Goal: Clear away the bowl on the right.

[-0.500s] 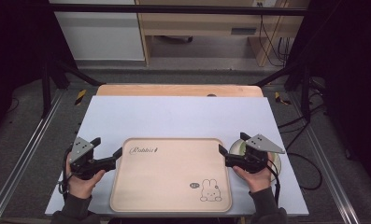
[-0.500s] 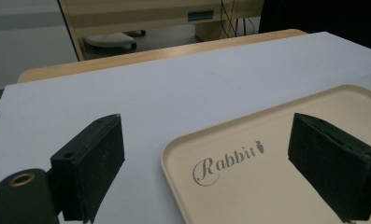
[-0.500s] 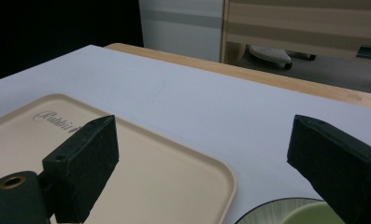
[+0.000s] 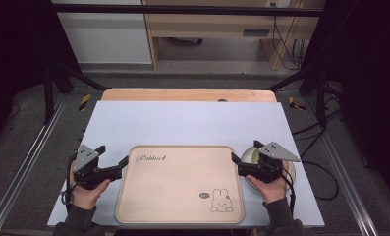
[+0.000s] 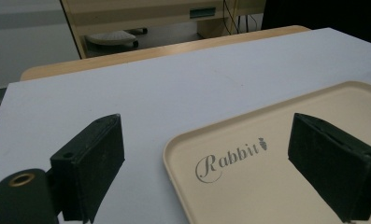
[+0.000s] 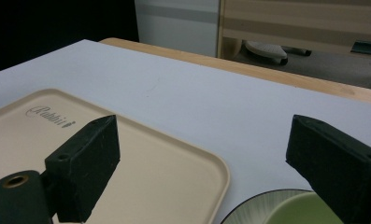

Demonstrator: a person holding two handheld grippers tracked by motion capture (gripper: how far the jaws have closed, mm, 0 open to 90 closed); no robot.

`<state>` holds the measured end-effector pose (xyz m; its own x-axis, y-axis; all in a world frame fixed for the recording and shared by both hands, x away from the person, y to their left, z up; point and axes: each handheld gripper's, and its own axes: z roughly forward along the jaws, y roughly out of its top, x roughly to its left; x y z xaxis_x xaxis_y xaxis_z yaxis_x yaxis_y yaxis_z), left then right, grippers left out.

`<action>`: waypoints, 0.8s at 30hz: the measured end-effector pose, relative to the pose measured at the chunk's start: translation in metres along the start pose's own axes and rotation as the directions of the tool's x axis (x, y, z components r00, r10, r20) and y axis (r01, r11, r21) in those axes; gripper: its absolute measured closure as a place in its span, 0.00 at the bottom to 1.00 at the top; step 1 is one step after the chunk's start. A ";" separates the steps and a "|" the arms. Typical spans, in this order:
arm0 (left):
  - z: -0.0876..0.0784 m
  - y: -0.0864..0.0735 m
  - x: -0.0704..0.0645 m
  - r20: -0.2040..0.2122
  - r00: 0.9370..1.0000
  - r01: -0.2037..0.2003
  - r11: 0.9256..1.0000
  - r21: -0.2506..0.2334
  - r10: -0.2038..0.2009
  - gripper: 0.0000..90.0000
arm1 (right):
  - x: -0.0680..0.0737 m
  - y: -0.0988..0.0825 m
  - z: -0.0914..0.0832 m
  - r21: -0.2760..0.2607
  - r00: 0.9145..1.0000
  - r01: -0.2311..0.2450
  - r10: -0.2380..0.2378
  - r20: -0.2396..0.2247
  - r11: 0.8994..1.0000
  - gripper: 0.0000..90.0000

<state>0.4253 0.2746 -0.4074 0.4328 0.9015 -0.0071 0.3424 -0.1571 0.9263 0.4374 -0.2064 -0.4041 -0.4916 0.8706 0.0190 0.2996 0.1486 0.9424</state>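
Fingers of the left gripper (image 4: 125, 161) stood wide apart with nothing between them, one black pad (image 5: 92, 163) over the bare white desk (image 4: 182, 123) and the other over the near left corner of the beige rectangular plastic tray printed with a rabbit and the word "Rabbit" (image 4: 180, 184). Fingers of the right gripper (image 4: 236, 160) were spread just as wide and also held nothing; in the right gripper view one finger (image 6: 87, 161) hung over the tray's right edge and the other above the round green plate with a dark rim (image 6: 276, 207), which lay just right of the tray and partly under that hand. Each set of fingers pointed inward at a short side of the tray, close to its rim but not gripping it. Beyond them the tray lay flat and empty at the near middle of the desk. As I judged it, the work had hardly begun: nothing was grasped yet, and closing on the tray or the plate remained to be done.
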 end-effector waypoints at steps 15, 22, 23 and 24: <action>0.000 0.000 -0.002 -0.007 1.000 -0.002 1.000 0.003 0.002 0.12 | -0.009 0.006 -0.012 0.003 0.999 -0.010 0.010 0.045 1.000 0.13; 0.001 0.000 -0.002 -0.012 1.000 -0.004 1.000 0.004 0.004 0.13 | -0.016 0.008 -0.019 0.006 0.997 -0.023 0.023 0.069 1.000 0.12; 0.001 0.000 -0.002 -0.013 1.000 -0.002 1.000 0.005 0.002 0.13 | -0.017 0.009 -0.020 0.003 0.997 -0.026 0.025 0.069 1.000 0.12; 0.001 0.000 -0.002 -0.013 1.000 -0.002 1.000 0.005 0.002 0.13 | -0.017 0.009 -0.020 0.003 0.997 -0.026 0.025 0.069 1.000 0.12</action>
<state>0.4254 0.2723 -0.4074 0.4229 0.9062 -0.0001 0.3460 -0.1614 0.9243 0.4318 -0.2294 -0.3895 -0.4263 0.9044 0.0198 0.3146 0.1278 0.9406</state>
